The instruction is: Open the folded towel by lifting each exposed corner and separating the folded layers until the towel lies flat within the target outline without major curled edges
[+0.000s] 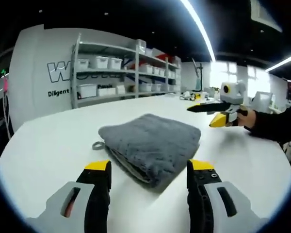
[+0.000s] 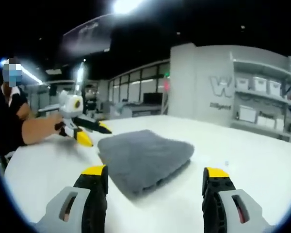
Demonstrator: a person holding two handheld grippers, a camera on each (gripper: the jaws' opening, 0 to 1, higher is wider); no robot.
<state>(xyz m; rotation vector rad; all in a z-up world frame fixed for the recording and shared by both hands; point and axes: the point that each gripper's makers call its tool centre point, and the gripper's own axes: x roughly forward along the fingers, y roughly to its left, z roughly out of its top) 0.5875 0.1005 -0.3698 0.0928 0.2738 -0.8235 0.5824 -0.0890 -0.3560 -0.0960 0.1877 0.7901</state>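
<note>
A grey towel (image 1: 153,141) (image 2: 143,155) lies folded into a thick pad on the white table (image 1: 48,145) (image 2: 252,150), with a small hanging loop (image 1: 98,144) at one corner. My left gripper (image 1: 148,167) (image 2: 99,137) is open, its yellow-tipped jaws spread just short of the towel's layered near edge. My right gripper (image 2: 155,171) (image 1: 201,116) is open too, low over the table beside another edge of the towel. Neither gripper touches the towel.
A person's arm (image 2: 34,128) (image 1: 271,124) reaches in over the table behind the grippers. Metal shelving with white bins (image 1: 121,73) (image 2: 266,92) stands beyond the far edge of the table. Small items (image 1: 194,95) sit at the far end.
</note>
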